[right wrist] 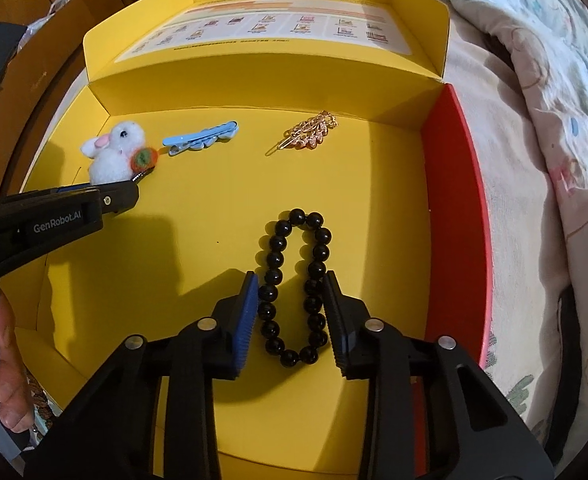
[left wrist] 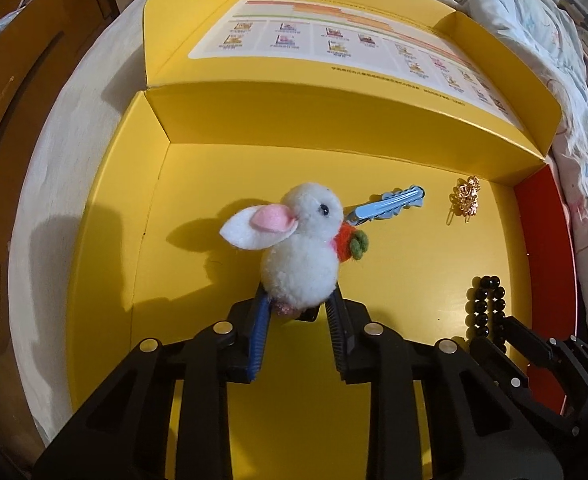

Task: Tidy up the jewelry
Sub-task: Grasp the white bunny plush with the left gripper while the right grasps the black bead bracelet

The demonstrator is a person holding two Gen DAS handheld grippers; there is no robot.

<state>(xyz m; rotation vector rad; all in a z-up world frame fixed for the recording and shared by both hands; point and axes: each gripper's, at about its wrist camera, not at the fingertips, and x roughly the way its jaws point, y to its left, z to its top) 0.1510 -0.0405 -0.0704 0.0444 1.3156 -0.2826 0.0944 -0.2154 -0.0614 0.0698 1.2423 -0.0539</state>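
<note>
We see our left gripper (left wrist: 298, 304) clamped narrow on the base of the white bunny clip (left wrist: 300, 248) at frame centre, bunny head pointing up-frame toward the blue hair clip (left wrist: 390, 204) just beyond.

Our right gripper (right wrist: 291, 300) straddles the black bead bracelet (right wrist: 296, 284), pads touching its two sides. The bracelet lies on the floor of the yellow box (right wrist: 213, 220), long axis running up-frame, straight along the fingers. The gold hair clip (right wrist: 308, 130) lies upper centre, slanting up-right.

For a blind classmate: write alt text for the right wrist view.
Right tongs squeeze a black bead bracelet lying in a yellow box. Left tongs grip a plush rabbit beside a blue clip and a gold clip.
</note>
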